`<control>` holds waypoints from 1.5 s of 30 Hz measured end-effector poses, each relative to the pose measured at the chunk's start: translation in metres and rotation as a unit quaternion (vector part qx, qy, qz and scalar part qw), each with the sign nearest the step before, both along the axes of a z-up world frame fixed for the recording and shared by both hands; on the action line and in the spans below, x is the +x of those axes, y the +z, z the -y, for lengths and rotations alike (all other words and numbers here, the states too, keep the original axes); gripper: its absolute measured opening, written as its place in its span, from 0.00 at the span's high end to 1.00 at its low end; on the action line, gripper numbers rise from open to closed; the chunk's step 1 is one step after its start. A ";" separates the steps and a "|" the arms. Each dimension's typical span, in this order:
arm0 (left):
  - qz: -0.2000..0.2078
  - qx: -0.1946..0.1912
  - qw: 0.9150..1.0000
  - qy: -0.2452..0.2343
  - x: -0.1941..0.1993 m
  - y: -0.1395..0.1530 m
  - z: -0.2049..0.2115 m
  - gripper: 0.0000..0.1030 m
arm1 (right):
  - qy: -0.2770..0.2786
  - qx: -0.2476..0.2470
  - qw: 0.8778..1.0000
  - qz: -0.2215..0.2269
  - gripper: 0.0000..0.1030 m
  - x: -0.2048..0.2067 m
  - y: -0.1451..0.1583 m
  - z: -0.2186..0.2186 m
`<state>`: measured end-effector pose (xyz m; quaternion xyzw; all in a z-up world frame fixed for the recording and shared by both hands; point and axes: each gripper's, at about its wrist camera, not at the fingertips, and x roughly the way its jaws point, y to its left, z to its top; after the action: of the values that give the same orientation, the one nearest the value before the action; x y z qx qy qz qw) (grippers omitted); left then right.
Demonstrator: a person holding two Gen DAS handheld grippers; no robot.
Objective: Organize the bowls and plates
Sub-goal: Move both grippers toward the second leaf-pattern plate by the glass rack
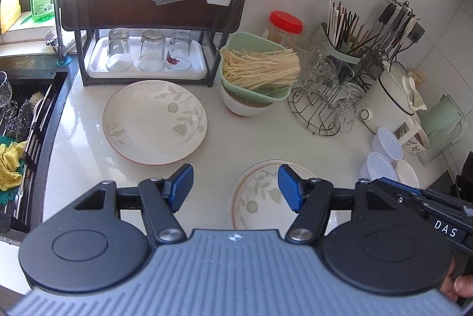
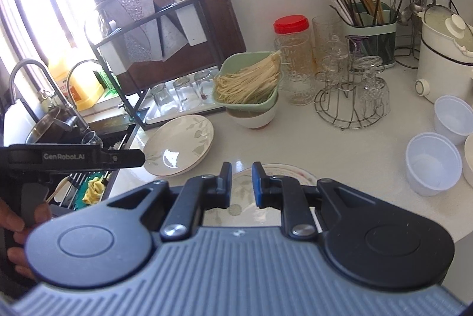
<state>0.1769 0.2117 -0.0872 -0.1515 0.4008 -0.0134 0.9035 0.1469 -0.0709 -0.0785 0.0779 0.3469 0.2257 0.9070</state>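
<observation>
Both grippers hovered empty over the near plate (image 1: 260, 194): left gripper (image 1: 235, 187) spread wide, right gripper (image 2: 241, 183) nearly closed, apparently lining up; second plate (image 1: 155, 121) lay by the rack (image 1: 147, 20).

Left gripper (image 1: 235, 187) hangs over the pale surface (image 1: 88, 162), jaws spread wide, holding nothing. One leaf-patterned plate (image 1: 154, 121) lies ahead, a second plate (image 1: 260, 197) sits beneath the right-hand jaw, and three upturned glasses (image 1: 150, 50) stand on the rack tray (image 1: 97, 70).

Home kitchen, sink (image 1: 28, 109) with tap, dish rack (image 1: 153, 8), chopstick holder (image 2: 369, 29), tiled wall
</observation>
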 end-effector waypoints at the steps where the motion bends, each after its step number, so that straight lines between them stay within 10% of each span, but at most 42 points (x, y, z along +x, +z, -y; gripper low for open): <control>1: -0.002 0.004 1.000 -0.003 0.000 -0.002 -0.004 0.33 | -0.001 -0.002 1.000 -0.002 0.82 -0.001 -0.001 -0.005; 24: -0.067 -0.015 0.996 -0.053 -0.022 -0.037 -0.089 0.33 | -0.047 -0.013 0.999 -0.024 0.82 -0.039 -0.016 -0.088; 45: -0.063 0.038 0.997 -0.021 0.068 -0.054 -0.141 0.33 | -0.021 -0.003 0.998 -0.058 0.82 0.056 -0.045 -0.117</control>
<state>0.2450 0.3524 -0.1414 -0.1089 0.4607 -0.0078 0.8808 0.2028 0.0463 -0.1239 0.0951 0.3979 0.2007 0.8901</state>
